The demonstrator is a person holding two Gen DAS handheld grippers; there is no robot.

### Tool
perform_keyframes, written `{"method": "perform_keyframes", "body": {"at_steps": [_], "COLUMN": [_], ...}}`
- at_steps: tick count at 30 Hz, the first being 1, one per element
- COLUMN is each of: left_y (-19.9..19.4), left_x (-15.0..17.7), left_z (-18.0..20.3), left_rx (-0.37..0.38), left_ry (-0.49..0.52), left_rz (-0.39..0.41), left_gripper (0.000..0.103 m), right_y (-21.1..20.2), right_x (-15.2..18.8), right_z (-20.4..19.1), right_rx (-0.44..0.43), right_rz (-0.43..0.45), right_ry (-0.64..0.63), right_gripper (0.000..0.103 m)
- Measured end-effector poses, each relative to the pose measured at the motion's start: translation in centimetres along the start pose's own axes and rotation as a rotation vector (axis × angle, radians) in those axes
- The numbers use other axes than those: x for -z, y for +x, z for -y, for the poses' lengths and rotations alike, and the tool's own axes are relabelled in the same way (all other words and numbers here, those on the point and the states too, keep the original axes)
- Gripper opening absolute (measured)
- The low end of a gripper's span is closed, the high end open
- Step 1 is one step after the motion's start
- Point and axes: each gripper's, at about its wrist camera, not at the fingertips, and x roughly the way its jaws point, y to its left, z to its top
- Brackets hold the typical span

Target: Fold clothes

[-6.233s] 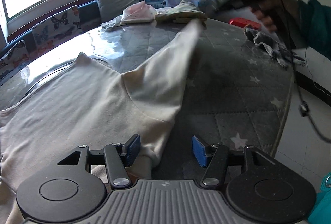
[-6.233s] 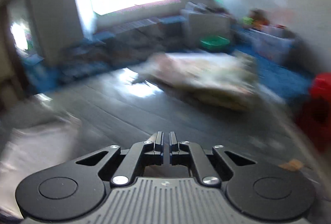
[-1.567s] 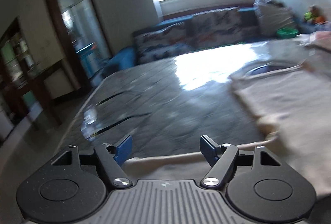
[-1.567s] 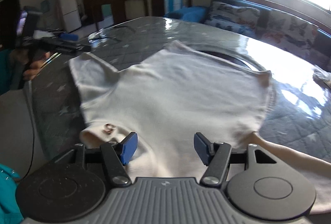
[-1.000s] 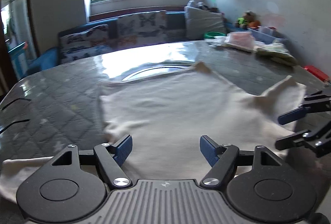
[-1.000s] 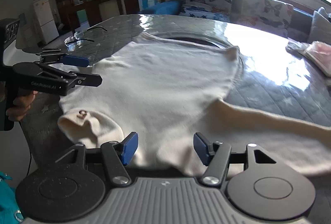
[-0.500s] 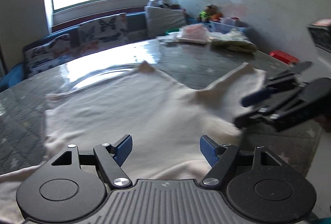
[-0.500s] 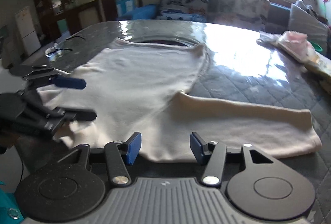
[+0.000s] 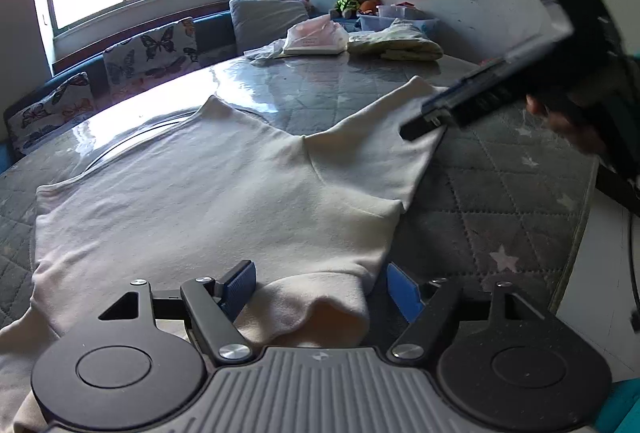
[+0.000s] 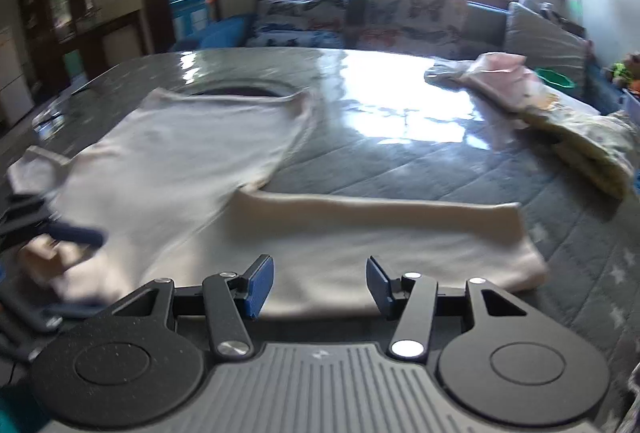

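A cream long-sleeved top [image 9: 208, 193] lies spread on the grey quilted table [image 9: 500, 201]. My left gripper [image 9: 322, 287] is open, its blue pads either side of the near bunched collar part of the top [image 9: 316, 305]. My right gripper [image 10: 320, 287] is open just above the near edge of the folded-in sleeve [image 10: 380, 229]. It also shows in the left wrist view [image 9: 436, 113], over the sleeve end. The left gripper shows blurred at the left in the right wrist view [image 10: 60, 233].
Folded clothes lie at the table's far side: a pink pile [image 9: 316, 37] and a pale yellow pile [image 9: 400, 43]. A sofa with butterfly cushions [image 9: 148, 53] stands under the window. The table edge [image 9: 580, 233] runs down the right.
My left gripper has swung right and come down onto the collar end. My right gripper has moved along to the sleeve. Both stay open.
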Motion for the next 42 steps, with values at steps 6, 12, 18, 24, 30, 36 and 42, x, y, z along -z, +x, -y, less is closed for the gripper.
{"method": "perform_keyframes", "body": {"at_steps": [6, 12, 18, 24, 30, 36, 42], "left_y": [-0.2, -0.7, -2.5, -3.0, -3.3, -2.4, -2.2], "left_x": [0.0, -0.5, -1.7, -2.7, -2.8, -2.8, -2.9], "left_z": [-0.1, -0.5, -1.3, -2.8, -3.9, -4.8, -5.7], "left_rx": [0.007, 0.026, 0.011, -0.039, -0.086, -0.117, -0.148], "left_ry": [-0.007, -0.046, -0.080, -0.124, -0.154, -0.207, -0.281], "left_rz": [-0.004, 0.001, 0.060, 0.080, 0.082, 0.043, -0.003], "left_gripper": [0.077, 0.079, 0.086, 0.093, 0.103, 0.103, 0.103], "right_y": [2.4, 2.2, 1.7, 3.1, 3.6, 1.9, 1.8], "right_x": [0.0, 0.4, 0.2, -1.1, -1.3, -0.5, 0.6], "right_z": [4.1, 6.0, 6.3, 6.1, 6.7, 4.6, 2.0], "right_rx": [0.089, 0.157, 0.186, 0.170, 0.192, 0.135, 0.100], "right_rz": [-0.018, -0.016, 0.002, 0.016, 0.020, 0.059, 0.074], "right_ry": [0.075, 0.102, 0.117, 0.114, 0.154, 0.136, 0.118], "right_gripper": [0.052, 0.053, 0.054, 0.054, 0.056, 0.063, 0.072]}}
